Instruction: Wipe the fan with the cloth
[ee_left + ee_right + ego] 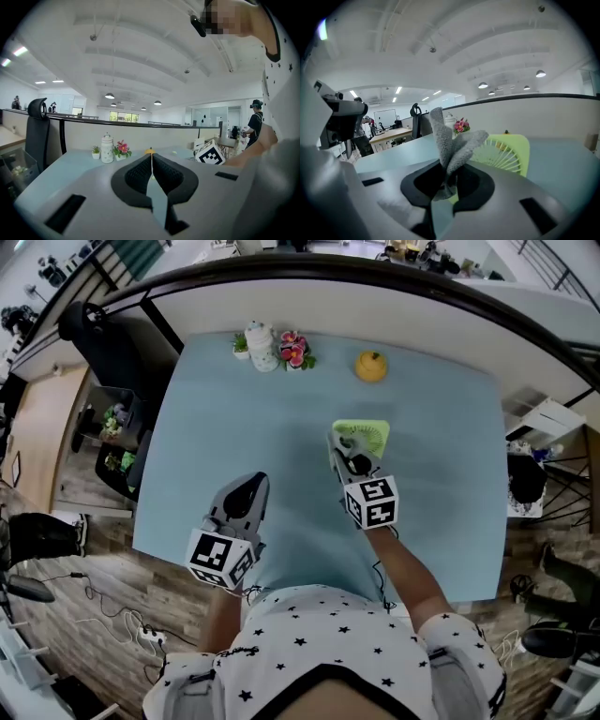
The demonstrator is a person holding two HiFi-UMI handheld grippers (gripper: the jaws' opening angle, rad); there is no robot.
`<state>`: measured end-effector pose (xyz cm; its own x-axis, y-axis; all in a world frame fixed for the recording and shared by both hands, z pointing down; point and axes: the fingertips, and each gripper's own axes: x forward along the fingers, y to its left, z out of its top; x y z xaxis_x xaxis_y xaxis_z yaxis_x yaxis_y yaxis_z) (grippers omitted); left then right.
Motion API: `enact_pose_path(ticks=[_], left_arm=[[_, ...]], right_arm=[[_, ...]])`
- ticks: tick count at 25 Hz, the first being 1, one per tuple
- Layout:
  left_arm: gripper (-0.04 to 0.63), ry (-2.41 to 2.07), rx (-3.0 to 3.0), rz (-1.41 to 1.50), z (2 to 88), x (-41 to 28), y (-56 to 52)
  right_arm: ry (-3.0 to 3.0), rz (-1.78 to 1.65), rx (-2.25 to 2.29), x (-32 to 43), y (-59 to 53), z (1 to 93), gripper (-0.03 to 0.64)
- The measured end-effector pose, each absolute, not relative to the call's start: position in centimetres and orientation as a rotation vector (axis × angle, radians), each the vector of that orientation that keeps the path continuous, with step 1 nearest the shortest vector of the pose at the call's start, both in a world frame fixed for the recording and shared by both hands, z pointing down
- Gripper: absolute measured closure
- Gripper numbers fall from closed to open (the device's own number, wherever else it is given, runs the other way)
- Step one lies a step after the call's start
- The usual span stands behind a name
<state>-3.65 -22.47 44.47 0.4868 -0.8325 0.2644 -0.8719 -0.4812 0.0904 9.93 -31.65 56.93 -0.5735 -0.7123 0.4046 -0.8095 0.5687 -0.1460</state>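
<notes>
Grips grey cloth (452, 145) in right claw (447, 174), beside green fan (506, 152) on table (234, 427). Holds left claw (151, 173) clenched, empty, nearer left.

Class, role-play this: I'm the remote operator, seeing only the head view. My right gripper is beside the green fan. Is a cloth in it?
Observer: Yes. The right gripper view shows the right gripper shut on a grey cloth that sticks up from its jaws.
Operator: And the left gripper?
Observer: Its own view shows the left gripper shut, nothing between the jaws.
Operator: Is the cloth on the fan?
Observer: The fan shows its grille just behind the cloth; contact can't be told.
</notes>
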Motion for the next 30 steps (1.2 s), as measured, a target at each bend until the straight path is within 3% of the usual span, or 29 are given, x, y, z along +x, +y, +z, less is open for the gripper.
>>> enact_pose_path(ticks=[11, 30], left_arm=[[0.563, -1.502, 2.498, 0.277, 44.6, -4.6, -22.6], [0.563, -1.404, 2.557, 0.291, 44.6, -2.0, -22.7]], right_arm=[[-2.432, 0.495, 1.244, 10.2, -32.5, 59.4, 0.568], [-2.254, 0.632, 1.586, 21.5, -33.1, 60.8, 0.565]])
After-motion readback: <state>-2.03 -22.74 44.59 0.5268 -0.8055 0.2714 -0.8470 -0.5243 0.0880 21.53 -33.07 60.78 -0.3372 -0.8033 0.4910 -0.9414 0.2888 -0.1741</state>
